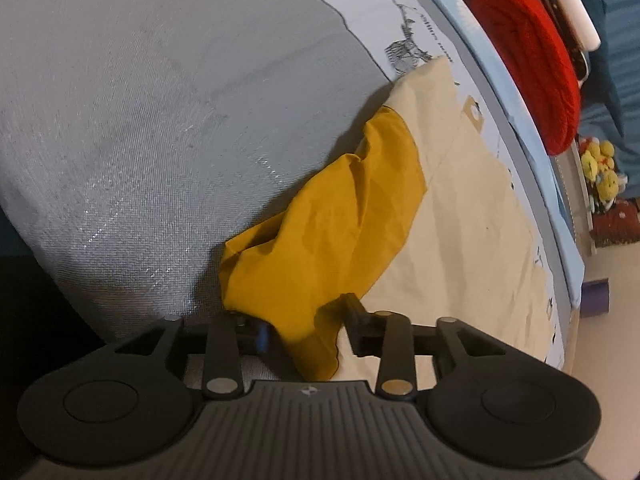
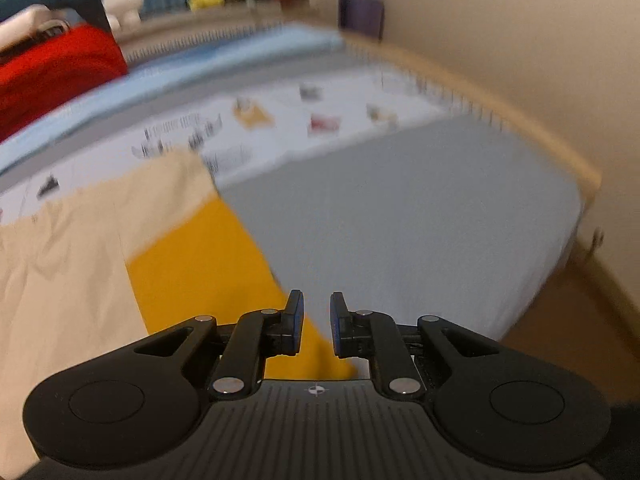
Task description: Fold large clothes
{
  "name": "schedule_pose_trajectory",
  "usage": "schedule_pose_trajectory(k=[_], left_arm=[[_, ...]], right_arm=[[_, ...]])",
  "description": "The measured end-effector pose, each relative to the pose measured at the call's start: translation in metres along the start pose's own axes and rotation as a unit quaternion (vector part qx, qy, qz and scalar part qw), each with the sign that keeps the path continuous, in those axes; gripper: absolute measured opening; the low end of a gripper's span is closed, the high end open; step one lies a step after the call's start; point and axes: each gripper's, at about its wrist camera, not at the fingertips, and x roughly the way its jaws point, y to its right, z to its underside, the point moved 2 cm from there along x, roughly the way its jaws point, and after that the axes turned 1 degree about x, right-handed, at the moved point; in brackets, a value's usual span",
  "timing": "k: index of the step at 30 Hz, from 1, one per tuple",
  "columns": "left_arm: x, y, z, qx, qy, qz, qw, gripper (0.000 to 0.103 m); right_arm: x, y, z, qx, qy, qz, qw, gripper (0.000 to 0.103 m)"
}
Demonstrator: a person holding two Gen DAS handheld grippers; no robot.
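Mustard-and-cream fabric makes up one garment (image 1: 460, 208), lying on the grey bed (image 1: 140, 120). Count: one garment, two grippers, one red cushion (image 1: 528, 60), one cluster of yellow toys (image 1: 602, 172).

Left gripper (image 1: 304, 328): jaws clamped on a bunched mustard sleeve (image 1: 336, 216), which rises crumpled from the jaws toward the cream body.

Right gripper (image 2: 316, 324): jaws parted, nothing between them, positioned above the edge of a flat mustard sleeve (image 2: 208, 272).

Left view only: the bunched, gripped sleeve and the zebra print on the sheet (image 1: 404, 48). Right view only (blurred): the flat sleeve, the bed's far corner, the wall (image 2: 520, 40).

In the right view the flat sleeve's long axis runs diagonally from the gripper up-left to the cream body.
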Motion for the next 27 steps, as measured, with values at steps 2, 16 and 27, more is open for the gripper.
schedule_pose_trajectory(k=[2,16,27], left_arm=[[0.003,-0.004,0.000,-0.009,0.003,0.004,0.9999,0.046],[-0.003,-0.002,0.002,0.002,0.031,0.014,0.9994,0.021],[-0.002,-0.001,0.000,-0.003,0.026,0.012,0.9996,0.021]], right_arm=[[-0.009,-0.010,-0.007,-0.009,0.030,-0.017,0.999,0.014],[-0.046,-0.151,0.039,-0.264,0.006,-0.315,0.912,0.015],[0.018,-0.194,0.067,-0.282,-0.147,-0.250,0.915,0.015]])
